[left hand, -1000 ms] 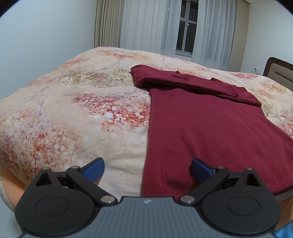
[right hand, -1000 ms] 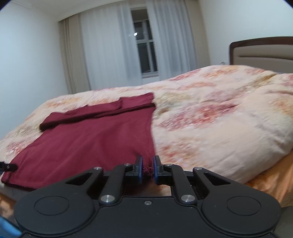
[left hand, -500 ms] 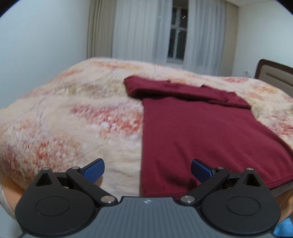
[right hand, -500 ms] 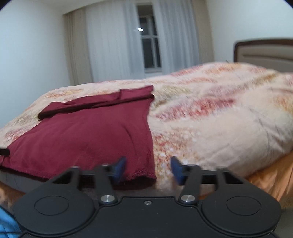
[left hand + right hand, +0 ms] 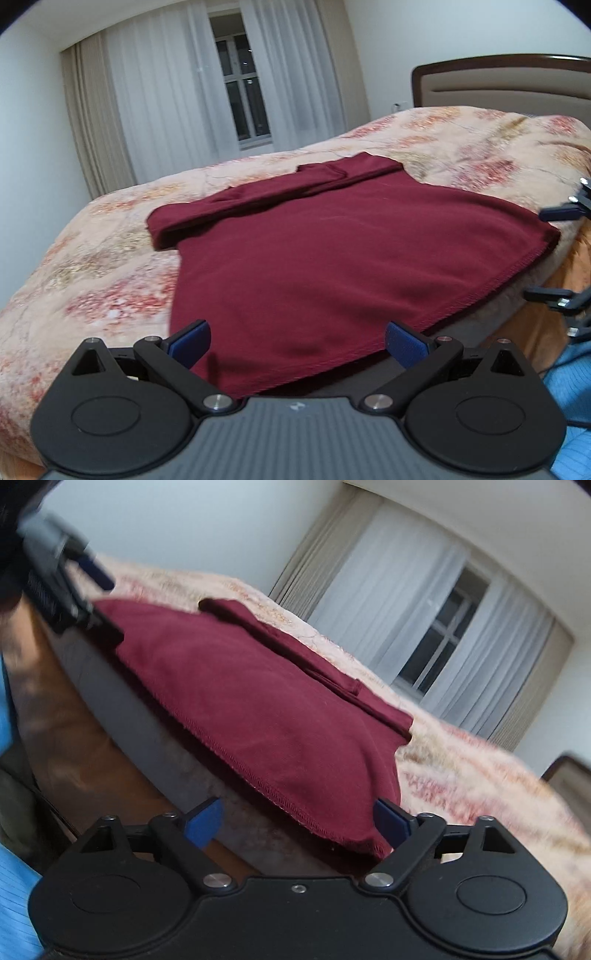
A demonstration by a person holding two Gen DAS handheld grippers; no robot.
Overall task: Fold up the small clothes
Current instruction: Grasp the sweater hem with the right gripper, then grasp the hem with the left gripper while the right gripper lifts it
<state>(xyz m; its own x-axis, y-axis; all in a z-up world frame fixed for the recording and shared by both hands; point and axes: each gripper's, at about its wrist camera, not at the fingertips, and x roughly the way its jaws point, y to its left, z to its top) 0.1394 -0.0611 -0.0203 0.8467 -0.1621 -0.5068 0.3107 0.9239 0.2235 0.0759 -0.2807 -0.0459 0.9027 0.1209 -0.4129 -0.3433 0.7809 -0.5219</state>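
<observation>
A dark red garment (image 5: 332, 254) lies flat on the bed with its sleeves folded across the far end; its hem hangs at the bed's near edge. It also shows in the right wrist view (image 5: 258, 701). My left gripper (image 5: 295, 345) is open and empty, just off the hem's left corner. My right gripper (image 5: 299, 821) is open and empty, with its jaws either side of the hem's right corner. The right gripper shows at the right edge of the left wrist view (image 5: 554, 254); the left gripper shows at the top left of the right wrist view (image 5: 85, 587).
The bed has a floral peach duvet (image 5: 92, 280) and an orange sheet (image 5: 543, 321) below its edge. A headboard (image 5: 498, 81) stands at the far right. Curtains and a window (image 5: 240, 99) are behind. Blue cloth (image 5: 569, 387) is near the gripper.
My right gripper has let go of the hem corner and opened wide, then tilted. My left gripper stayed open and swung right along the hem. The garment lies still.
</observation>
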